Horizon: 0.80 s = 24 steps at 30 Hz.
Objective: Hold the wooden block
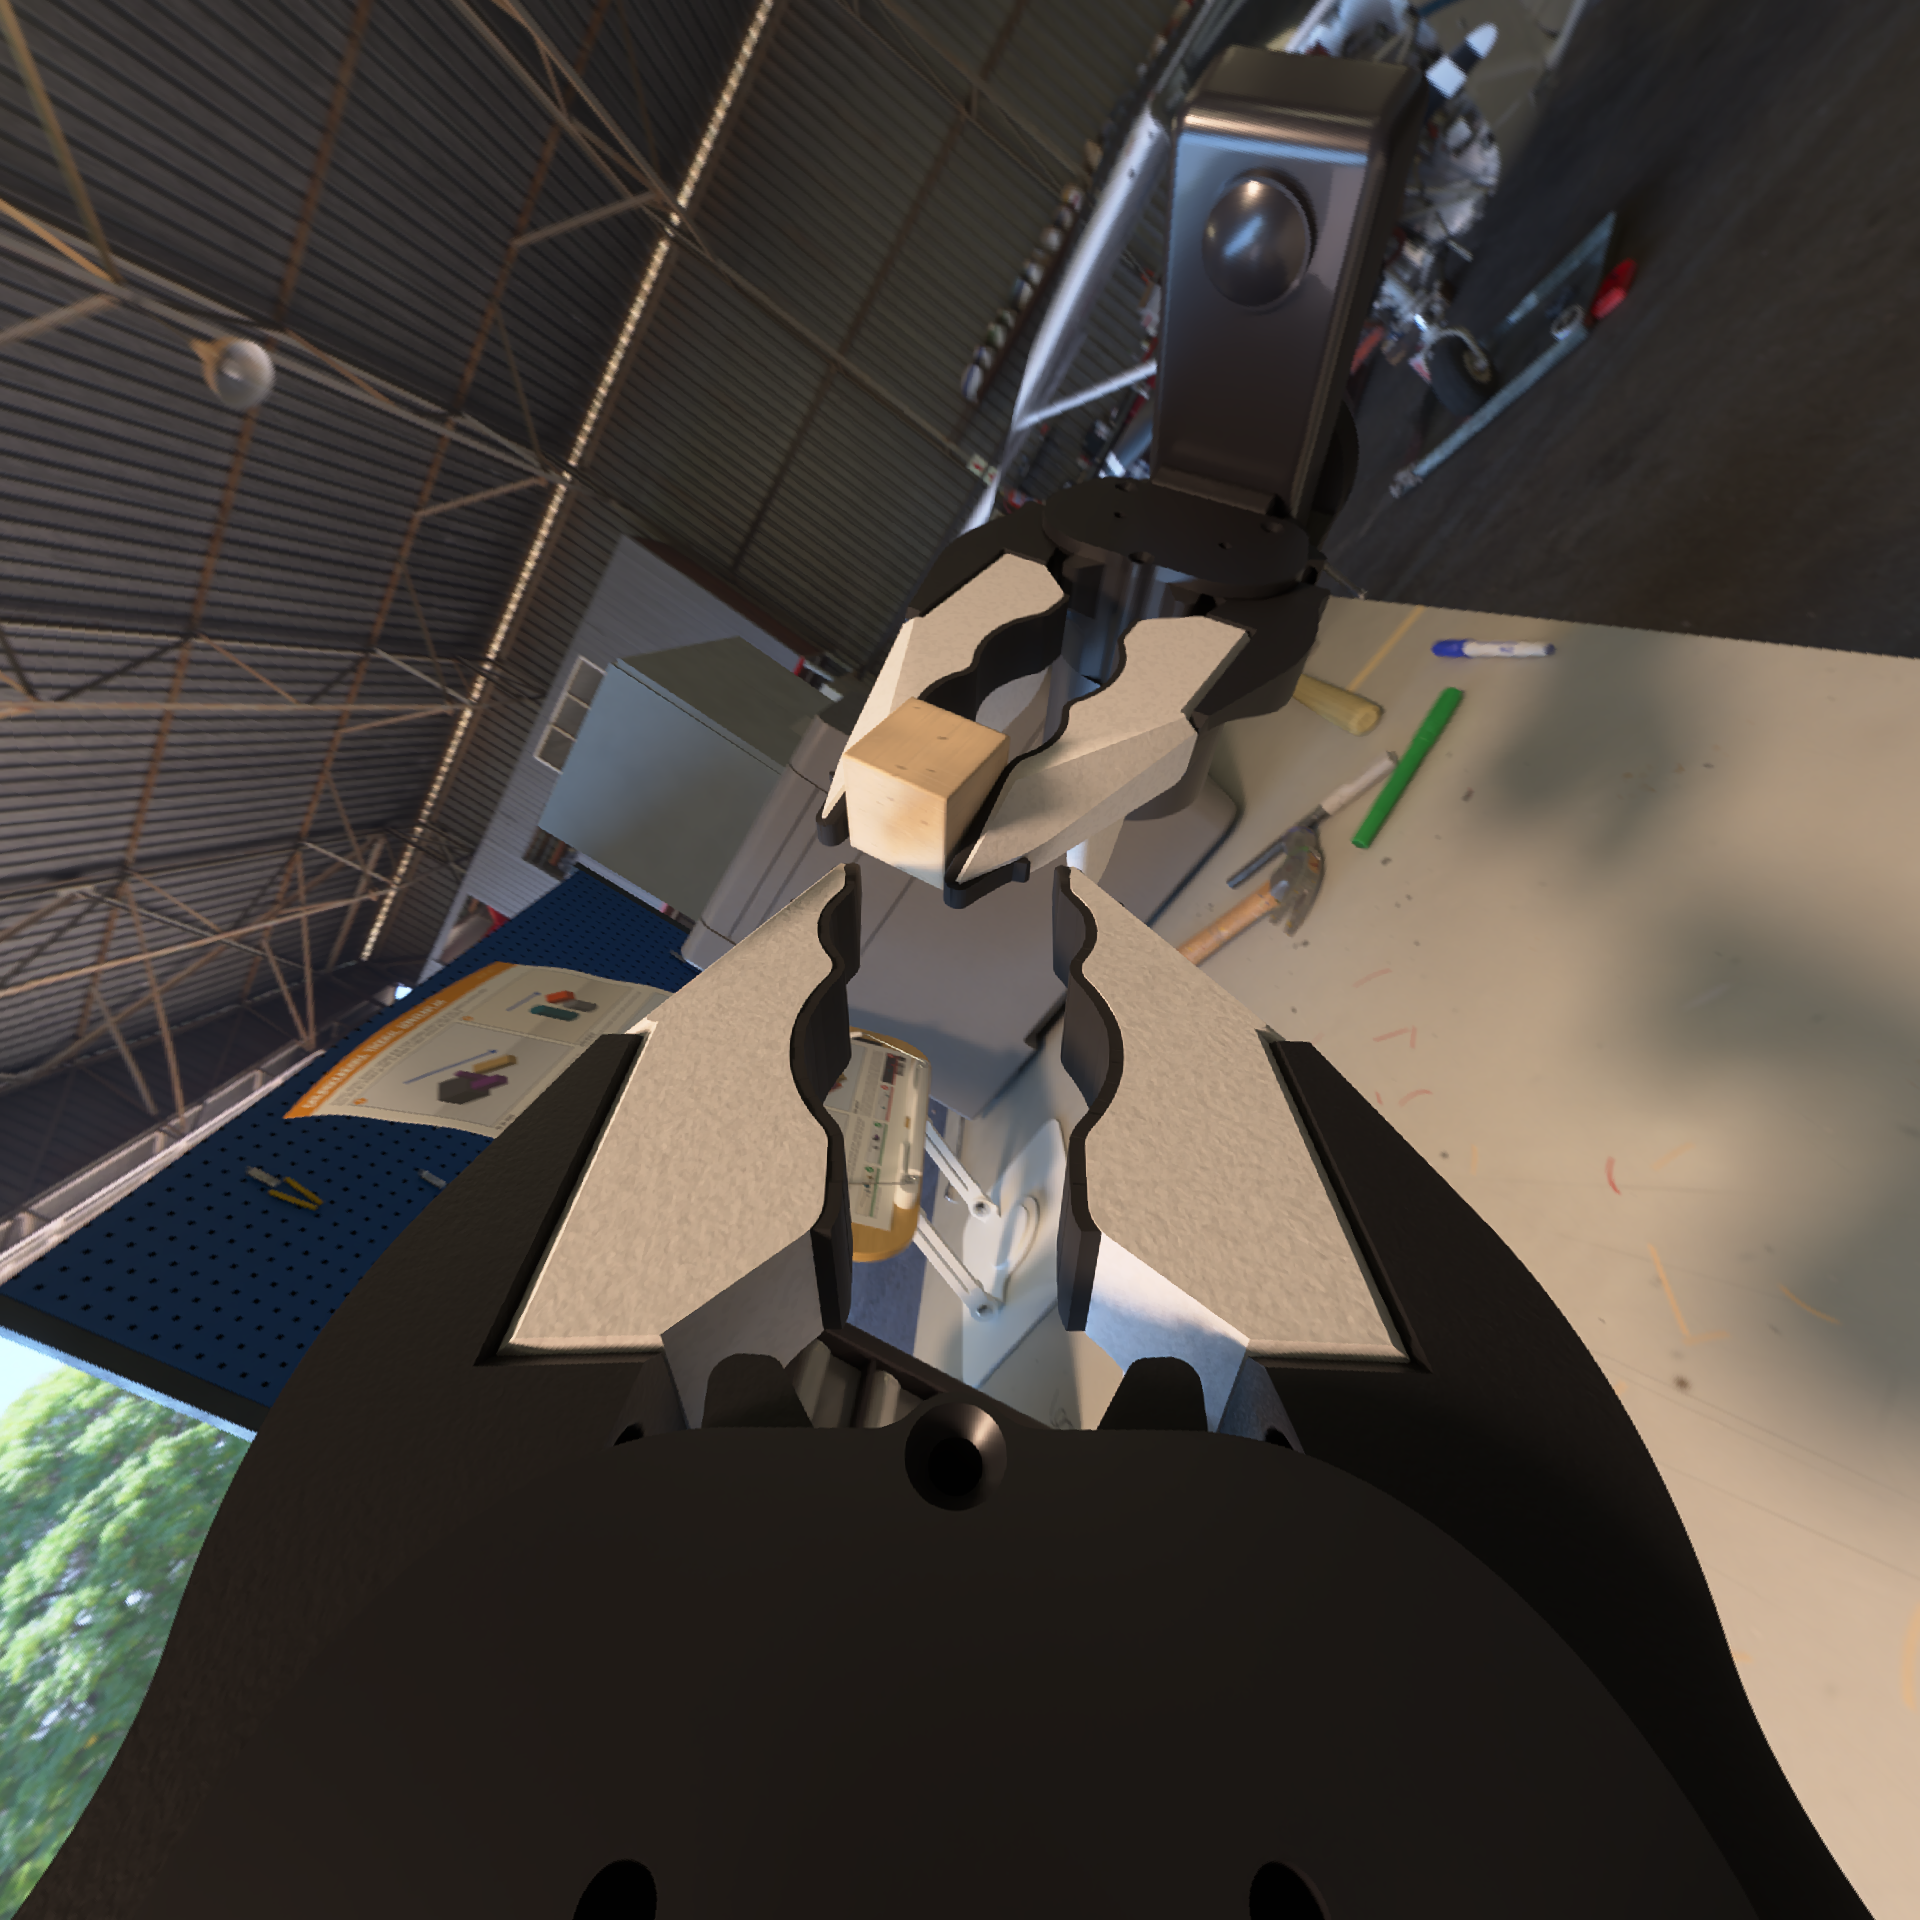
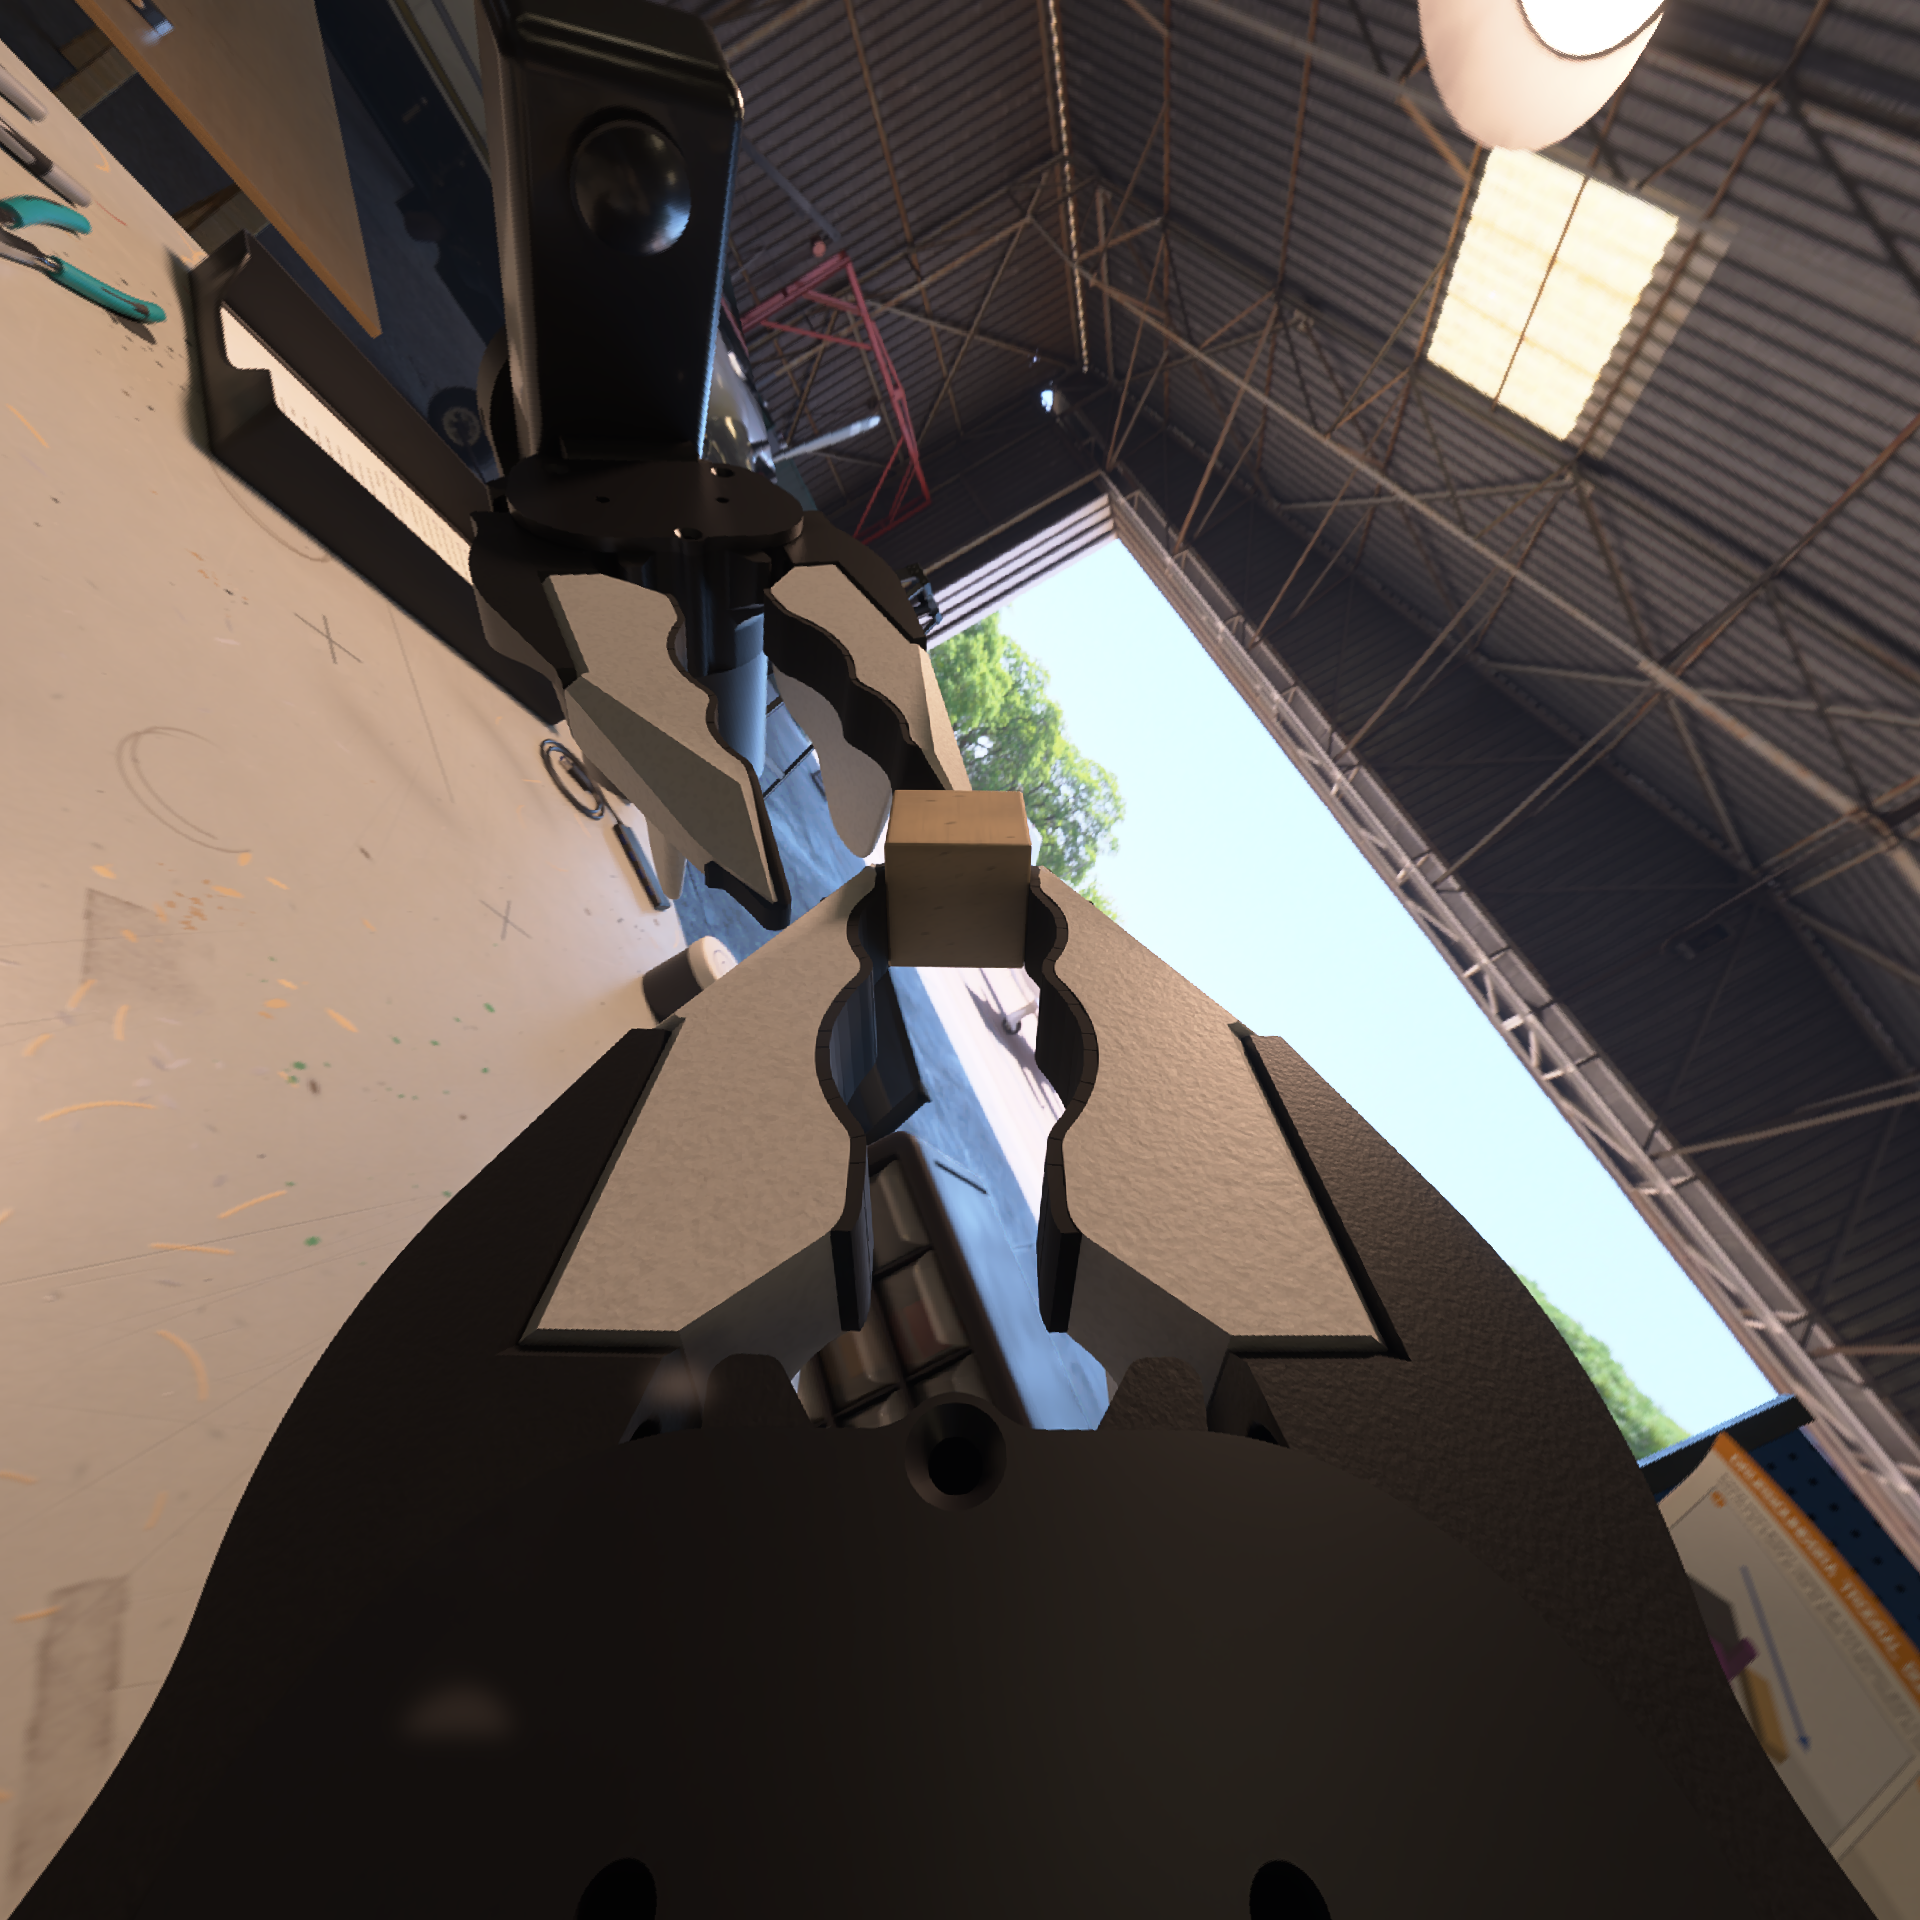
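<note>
Right hand-held gripper (image 1: 920, 831) clamps the wooden block (image 1: 920, 790) (left hand-held gripper (image 1: 956, 883) spread).

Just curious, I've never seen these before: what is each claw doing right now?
Left gripper: open, holding nothing.
Right gripper: closed on the wooden block, up off the table.

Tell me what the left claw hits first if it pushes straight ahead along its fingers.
Probably the wooden block, or the tips of the right claw shut on it. Both sit just beyond the open left claw; the exact depth gap is unclear.

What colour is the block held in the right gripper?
Pale tan wood, the wooden block; the left wrist view shows it best.
</note>
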{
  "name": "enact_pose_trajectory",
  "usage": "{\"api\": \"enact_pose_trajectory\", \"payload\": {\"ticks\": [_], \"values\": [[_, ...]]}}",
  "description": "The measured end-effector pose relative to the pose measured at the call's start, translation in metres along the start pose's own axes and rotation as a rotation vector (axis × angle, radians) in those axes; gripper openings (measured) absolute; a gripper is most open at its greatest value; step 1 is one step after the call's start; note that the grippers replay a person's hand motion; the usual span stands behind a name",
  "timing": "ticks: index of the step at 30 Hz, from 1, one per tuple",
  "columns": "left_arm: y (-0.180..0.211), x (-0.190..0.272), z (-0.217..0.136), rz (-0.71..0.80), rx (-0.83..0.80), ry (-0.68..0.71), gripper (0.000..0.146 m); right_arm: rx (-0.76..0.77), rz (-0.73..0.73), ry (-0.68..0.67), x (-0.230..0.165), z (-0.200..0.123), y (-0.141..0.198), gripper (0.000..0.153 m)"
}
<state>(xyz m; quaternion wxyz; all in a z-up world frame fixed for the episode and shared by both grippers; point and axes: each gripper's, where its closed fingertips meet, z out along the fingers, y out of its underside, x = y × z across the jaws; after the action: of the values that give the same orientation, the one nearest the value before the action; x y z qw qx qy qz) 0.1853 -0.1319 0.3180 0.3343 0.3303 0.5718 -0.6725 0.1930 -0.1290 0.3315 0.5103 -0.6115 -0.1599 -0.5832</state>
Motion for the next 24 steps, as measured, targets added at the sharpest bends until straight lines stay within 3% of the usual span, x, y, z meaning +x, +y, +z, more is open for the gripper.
{"api": "enact_pose_trajectory", "payload": {"ticks": [6, 15, 24], "values": [[-0.003, -0.014, 0.003, -0.001, 0.053, -0.067, 0.028, 0.007, -0.048, -0.003, 0.019, 0.005, -0.002, 0.025], [0.011, -0.007, 0.005, -0.021, 0.012, -0.023, 0.031, 0.004, -0.045, -0.010, 0.018, 0.007, 0.013, 0.025], [0.012, -0.017, -0.005, -0.027, 0.028, -0.021, 0.025, -0.029, -0.066, -0.025, 0.011, 0.008, 0.024, 0.025]]}}
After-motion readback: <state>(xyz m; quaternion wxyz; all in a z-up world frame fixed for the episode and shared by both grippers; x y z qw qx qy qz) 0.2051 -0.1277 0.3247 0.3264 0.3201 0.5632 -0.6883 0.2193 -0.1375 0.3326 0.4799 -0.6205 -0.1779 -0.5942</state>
